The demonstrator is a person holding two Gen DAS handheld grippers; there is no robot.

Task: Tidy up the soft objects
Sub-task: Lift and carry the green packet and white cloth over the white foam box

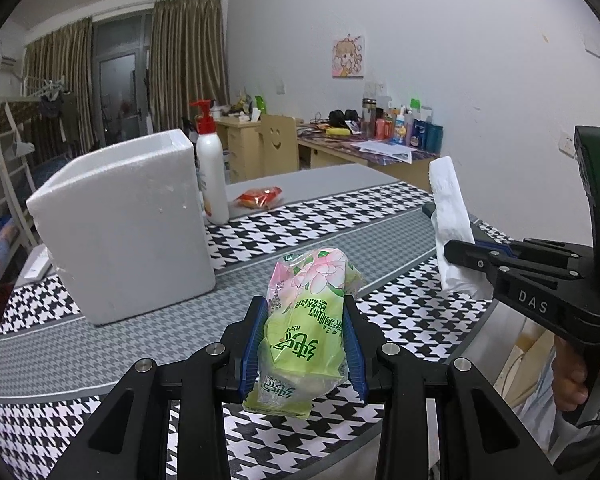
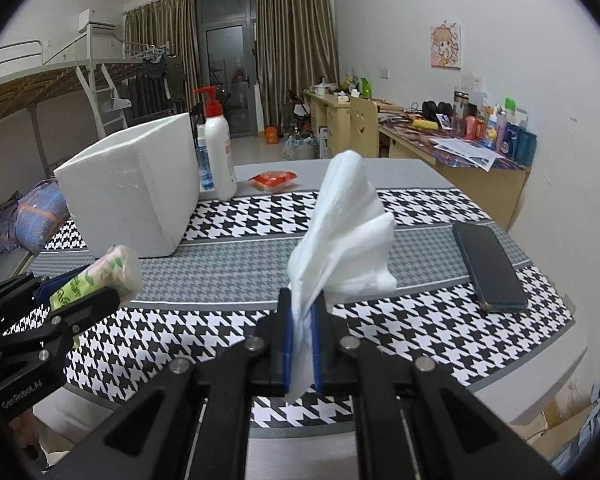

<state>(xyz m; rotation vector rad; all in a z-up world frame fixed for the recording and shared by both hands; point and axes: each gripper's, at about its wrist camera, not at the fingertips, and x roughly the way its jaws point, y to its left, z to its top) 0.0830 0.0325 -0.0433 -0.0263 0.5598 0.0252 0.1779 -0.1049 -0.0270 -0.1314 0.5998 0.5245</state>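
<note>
now left tongs (image 1: 306, 344) clamp a tissue pack (image 1: 308, 320); right tongs (image 2: 303, 344) pinch loose tissues (image 2: 344, 232), both above the desk (image 2: 228, 272). carrying step, likely; next, drop both into the foam box (image 1: 128, 224) at ten o'clock.

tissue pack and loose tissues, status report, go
Left gripper shut on green tissue pack, held off the table. Right gripper shut on white tissues. Foam box ahead left, path clear.

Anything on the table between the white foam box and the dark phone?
No: in the right wrist view only bare houndstooth cloth runs from the foam box to the phone; the held tissues just overlap it.
</note>
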